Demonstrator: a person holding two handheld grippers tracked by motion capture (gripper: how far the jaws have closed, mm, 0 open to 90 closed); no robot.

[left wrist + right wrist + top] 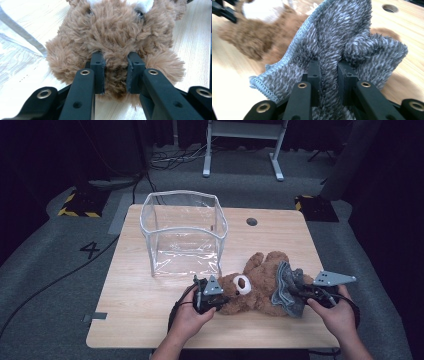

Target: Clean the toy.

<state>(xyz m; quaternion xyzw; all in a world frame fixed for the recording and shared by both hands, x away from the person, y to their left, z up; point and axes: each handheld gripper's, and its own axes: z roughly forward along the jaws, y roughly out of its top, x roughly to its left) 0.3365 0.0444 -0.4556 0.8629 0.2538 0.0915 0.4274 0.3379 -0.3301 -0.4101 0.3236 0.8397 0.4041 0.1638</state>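
A brown teddy bear (pixel 252 290) lies on the wooden table (pixel 140 320), head toward the left. My left gripper (pixel 221 300) is shut on the plush at the back of the bear's head (pixel 115 32), and both pads sink into the fur. A shaggy grey cloth (pixel 288 287) with a stitched edge drapes over the bear's body. My right gripper (pixel 301 292) is shut on a fold of that grey cloth (pixel 342 37), which stands bunched up above the jaws. In the right gripper view the bear (pixel 249 37) lies blurred behind the cloth.
A clear plastic bin (pixel 182 232) with a white rim stands open on the table behind the bear, just left of its head; its edge (pixel 22 35) lies close beside the head. A round hole (pixel 251 221) sits near the table's far edge. Cables cross the floor at the left.
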